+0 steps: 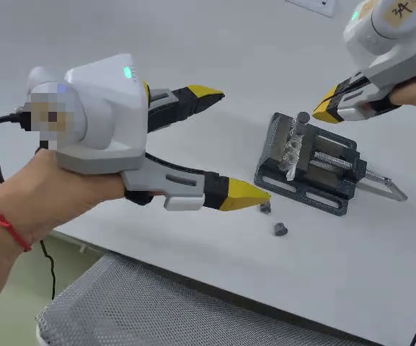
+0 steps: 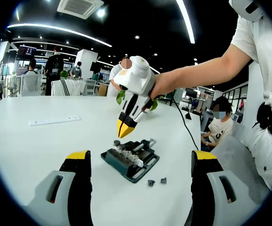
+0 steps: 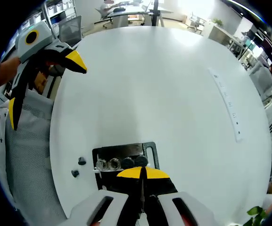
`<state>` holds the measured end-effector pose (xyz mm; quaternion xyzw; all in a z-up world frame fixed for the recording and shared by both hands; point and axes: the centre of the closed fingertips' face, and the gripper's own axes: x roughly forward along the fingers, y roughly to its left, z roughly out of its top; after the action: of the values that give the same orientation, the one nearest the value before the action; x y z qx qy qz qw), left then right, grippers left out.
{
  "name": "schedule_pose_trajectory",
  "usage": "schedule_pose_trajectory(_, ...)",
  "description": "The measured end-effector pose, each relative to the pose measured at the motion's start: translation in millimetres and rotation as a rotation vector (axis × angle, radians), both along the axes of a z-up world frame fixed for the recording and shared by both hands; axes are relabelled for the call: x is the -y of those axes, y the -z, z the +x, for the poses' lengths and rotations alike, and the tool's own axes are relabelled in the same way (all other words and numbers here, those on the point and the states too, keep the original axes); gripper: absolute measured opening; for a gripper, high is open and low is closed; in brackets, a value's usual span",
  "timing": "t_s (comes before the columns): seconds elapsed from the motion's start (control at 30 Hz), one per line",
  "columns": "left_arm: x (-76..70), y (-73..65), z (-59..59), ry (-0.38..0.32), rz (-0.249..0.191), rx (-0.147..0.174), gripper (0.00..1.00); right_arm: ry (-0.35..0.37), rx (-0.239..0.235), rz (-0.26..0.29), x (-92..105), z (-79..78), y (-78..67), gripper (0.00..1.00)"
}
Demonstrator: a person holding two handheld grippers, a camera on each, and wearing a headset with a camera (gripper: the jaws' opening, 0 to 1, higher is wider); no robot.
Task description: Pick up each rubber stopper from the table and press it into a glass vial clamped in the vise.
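Loose stoppers (image 1: 280, 230): 2 on the table (image 1: 193, 43), just in front of the vise (image 1: 330, 189), near the left gripper's lower jaw tip.
Vials (image 3: 113, 164): a row clamped in the vise, 2 capped dark.
Left gripper (image 1: 244, 144): jaws spread wide, empty.
Right gripper (image 1: 326, 114): jaws closed together, nothing seen between them, tips just above the capped vials.
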<state>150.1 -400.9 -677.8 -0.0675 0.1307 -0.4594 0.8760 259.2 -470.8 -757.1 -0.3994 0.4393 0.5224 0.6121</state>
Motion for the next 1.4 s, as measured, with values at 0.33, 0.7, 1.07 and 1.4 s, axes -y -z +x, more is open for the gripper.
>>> schedule_pose_trajectory(0.33,-2.8,2.6,0.7,-0.004,-0.002,-0.005,0.87,-0.018,-0.012,-0.004,-5.0,-0.7,5.1,0.00)
schedule_pose_trajectory(0.7,-3.8,2.9,1.5,-0.010,-0.004,-0.008,0.86,-0.012,-0.028,-0.010,-4.7,1.9,12.5,0.00)
schedule_pose_trajectory(1.07,-3.6,3.6,4.1,-0.008,-0.007,-0.007,0.86,0.002,-0.053,-0.010,-4.4,3.1,12.6,0.00)
schedule_pose_trajectory(1.4,-0.9,2.9,5.4,-0.004,-0.007,-0.007,0.86,-0.004,-0.057,-0.014,-4.9,1.2,11.9,0.00)
